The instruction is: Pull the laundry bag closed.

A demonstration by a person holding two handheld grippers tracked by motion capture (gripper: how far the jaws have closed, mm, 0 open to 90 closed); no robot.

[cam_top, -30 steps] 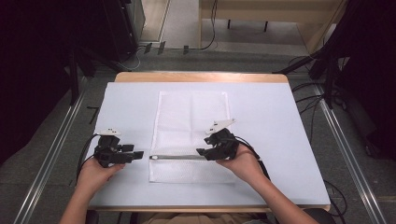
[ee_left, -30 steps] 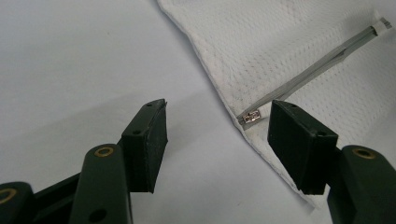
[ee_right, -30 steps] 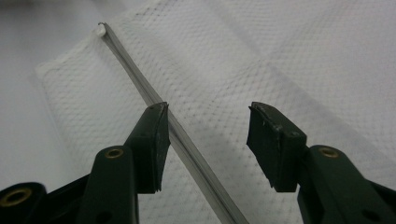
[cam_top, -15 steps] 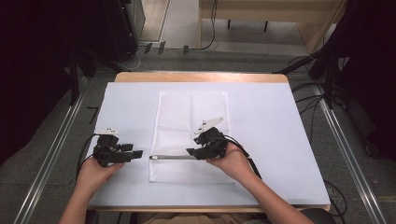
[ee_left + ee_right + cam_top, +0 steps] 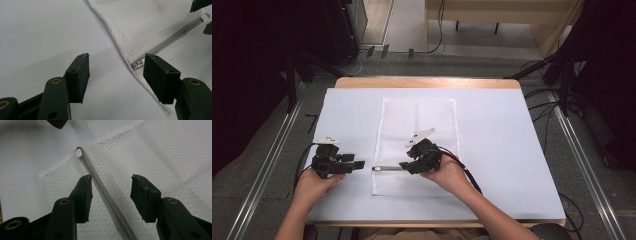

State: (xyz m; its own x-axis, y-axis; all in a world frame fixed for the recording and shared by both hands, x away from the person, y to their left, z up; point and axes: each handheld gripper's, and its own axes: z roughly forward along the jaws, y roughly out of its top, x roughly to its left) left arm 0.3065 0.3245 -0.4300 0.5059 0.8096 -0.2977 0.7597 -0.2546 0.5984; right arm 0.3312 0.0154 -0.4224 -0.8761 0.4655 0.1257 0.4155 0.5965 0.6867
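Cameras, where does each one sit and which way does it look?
High view: above the person's side of the table, looking forward and down; both forearms, the left gripper and right gripper show.
Left gripper view: rides the left gripper, looking along its open jaws at the white mesh bag edge and zipper.
Right gripper view: rides the right gripper, looking along its jaws, which straddle the zipper.
Shared: all three show the bag's zipper.
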